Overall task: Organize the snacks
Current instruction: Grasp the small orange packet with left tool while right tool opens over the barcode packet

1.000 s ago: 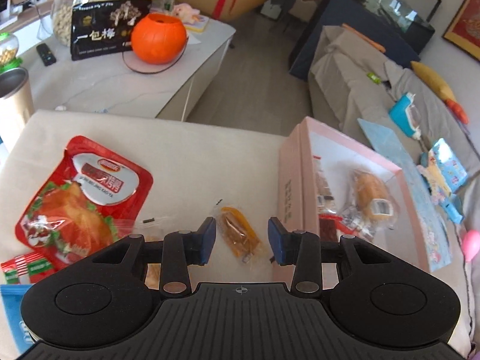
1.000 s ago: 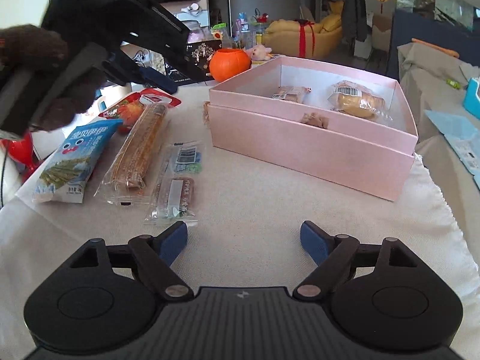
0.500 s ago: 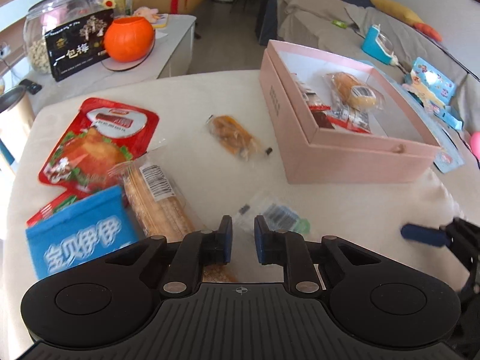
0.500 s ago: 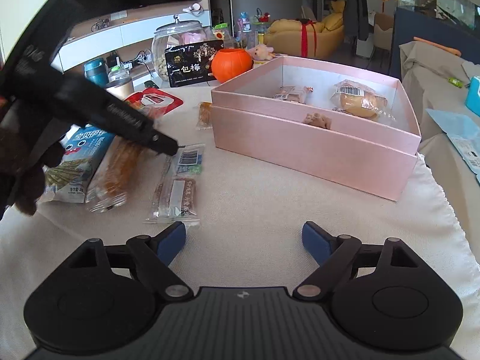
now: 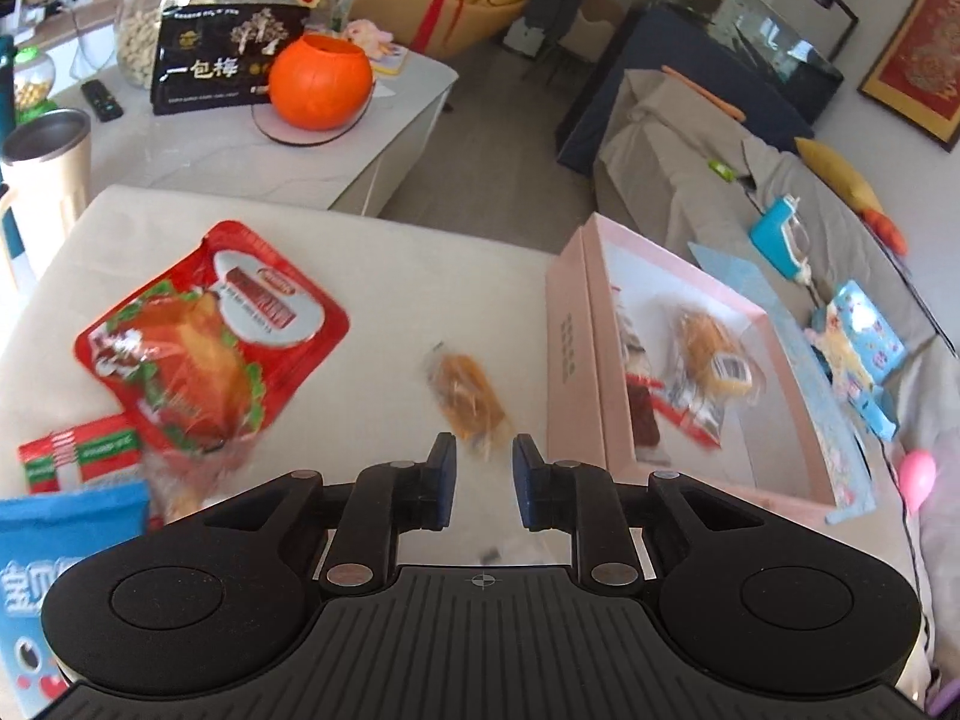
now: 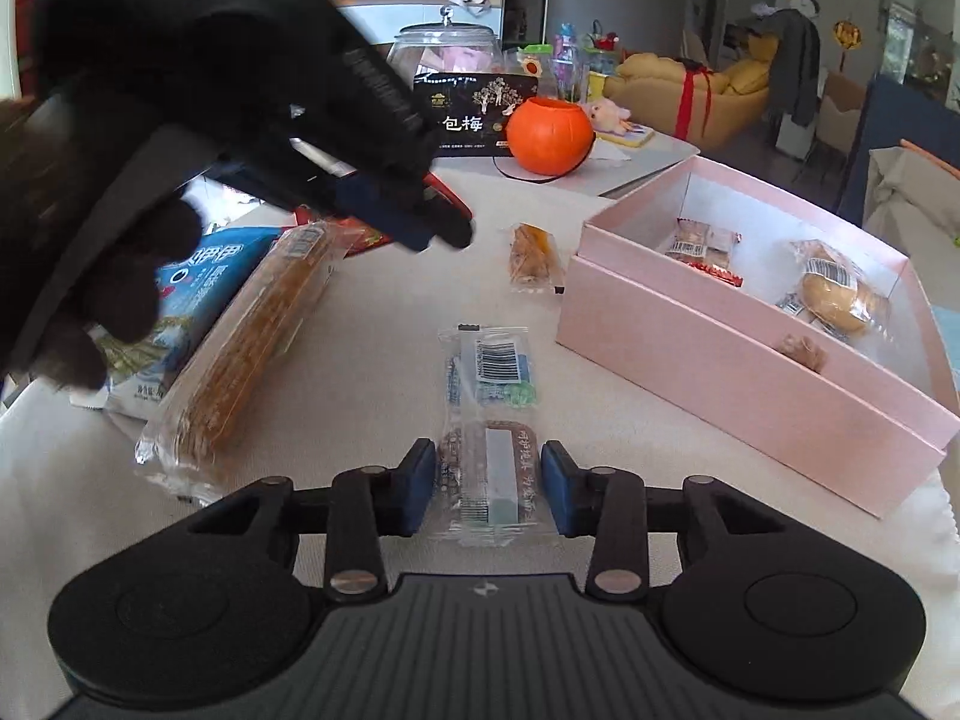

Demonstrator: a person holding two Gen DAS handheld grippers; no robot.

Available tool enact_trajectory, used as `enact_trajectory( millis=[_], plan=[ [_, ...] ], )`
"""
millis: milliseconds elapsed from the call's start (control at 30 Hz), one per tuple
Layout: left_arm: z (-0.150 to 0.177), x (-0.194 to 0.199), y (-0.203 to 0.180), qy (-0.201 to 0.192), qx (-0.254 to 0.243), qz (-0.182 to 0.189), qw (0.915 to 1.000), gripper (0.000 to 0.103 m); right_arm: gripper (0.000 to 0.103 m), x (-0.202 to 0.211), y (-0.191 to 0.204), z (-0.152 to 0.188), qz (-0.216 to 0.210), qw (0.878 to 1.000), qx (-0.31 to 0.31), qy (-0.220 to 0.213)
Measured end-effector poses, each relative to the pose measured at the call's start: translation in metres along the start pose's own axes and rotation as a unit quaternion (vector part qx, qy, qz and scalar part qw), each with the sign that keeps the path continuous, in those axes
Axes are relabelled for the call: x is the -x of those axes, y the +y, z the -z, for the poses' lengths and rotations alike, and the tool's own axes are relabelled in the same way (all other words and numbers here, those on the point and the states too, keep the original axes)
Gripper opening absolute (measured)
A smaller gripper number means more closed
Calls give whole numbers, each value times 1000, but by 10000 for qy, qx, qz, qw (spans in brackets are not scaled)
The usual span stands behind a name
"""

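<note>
Right wrist view shows the right gripper (image 6: 486, 489) low over the worktop (image 6: 384, 372), its jaws parted on either side of a clear-wrapped snack bar (image 6: 487, 420) but, as far as I can tell, not yet pinching it. The bar lies lengthwise between the blue pads, barcode end pointing away. Just left of it sits a long biscuit pack (image 6: 252, 354), and to the right stands the pink box (image 6: 750, 360), already holding a bun and a few small packets.

From the left wrist view, the left gripper (image 5: 480, 483) hangs above the worktop with its jaws apart and holding nothing, lined up over a small orange snack packet (image 5: 465, 396) that rests near the box wall.

My guess is both are at the picking stage; next, each needs to close on its packet and carry it over the box rim.

Readable writing: "包梅" on the black pack (image 6: 474, 114) behind; the bar's print is too small to read.
</note>
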State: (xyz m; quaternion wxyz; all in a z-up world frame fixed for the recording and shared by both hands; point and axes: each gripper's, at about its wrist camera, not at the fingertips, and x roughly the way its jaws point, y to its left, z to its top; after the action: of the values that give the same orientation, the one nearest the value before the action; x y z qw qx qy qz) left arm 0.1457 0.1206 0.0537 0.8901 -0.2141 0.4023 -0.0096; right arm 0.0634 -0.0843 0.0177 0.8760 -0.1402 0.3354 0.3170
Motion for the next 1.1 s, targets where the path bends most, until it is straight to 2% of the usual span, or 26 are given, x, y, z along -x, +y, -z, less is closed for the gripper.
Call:
enact_trajectory(
  millis=[133, 200, 233, 267, 300, 367, 433, 500, 600, 667, 833, 867, 967, 1100],
  plan=[
    [-24, -41, -14, 161, -134, -582, 9981, 25, 39, 16, -13, 19, 374, 9992, -117, -90],
    [-28, -60, -20, 299, -299, -907, 9950, 31, 40, 23, -23, 28, 558, 9981, -183, -176],
    [-29, -66, -21, 317, -351, -914, 9947, 39, 46, 26, -28, 32, 648, 9974, -225, -211],
    [-28, -71, -23, 382, -397, -928, 9942, 40, 52, 27, -34, 35, 720, 9967, -312, -230],
    [-27, -74, -25, 416, -472, -979, 9932, 40, 63, 27, -41, 36, 722, 9960, -484, -221],
    [-23, -76, -32, 383, -763, -1092, 9903, 39, 68, 25, -56, 36, 552, 9940, -934, -165],
    [-20, -75, -34, 358, -952, -1121, 9885, 39, 72, 25, -61, 36, 465, 9930, -1063, -202],
    [-14, -70, -30, 315, -972, -1050, 9892, 38, 76, 24, -60, 35, 440, 9940, -986, -177],
    [0, -55, -19, 240, -838, -831, 9927, 36, 77, 22, -58, 34, 467, 9944, -932, -155],
    [11, -44, -18, 188, -944, -824, 9919, 31, 79, 22, -58, 34, 422, 9944, -955, -158],
    [44, -12, -10, 257, -941, -608, 9934, 28, 86, 20, -54, 33, 385, 9957, -843, -90],
    [50, -7, -9, 269, -934, -560, 9937, 27, 87, 19, -54, 33, 356, 9959, -833, -75],
    [69, 9, -9, 335, -941, -357, 9944, 26, 101, 17, -58, 31, 18, 9963, -854, 17],
    [91, 24, -12, 473, -968, -55, 9942, 26, 103, 18, -60, 31, -115, 9961, -875, 50]
  ],
)
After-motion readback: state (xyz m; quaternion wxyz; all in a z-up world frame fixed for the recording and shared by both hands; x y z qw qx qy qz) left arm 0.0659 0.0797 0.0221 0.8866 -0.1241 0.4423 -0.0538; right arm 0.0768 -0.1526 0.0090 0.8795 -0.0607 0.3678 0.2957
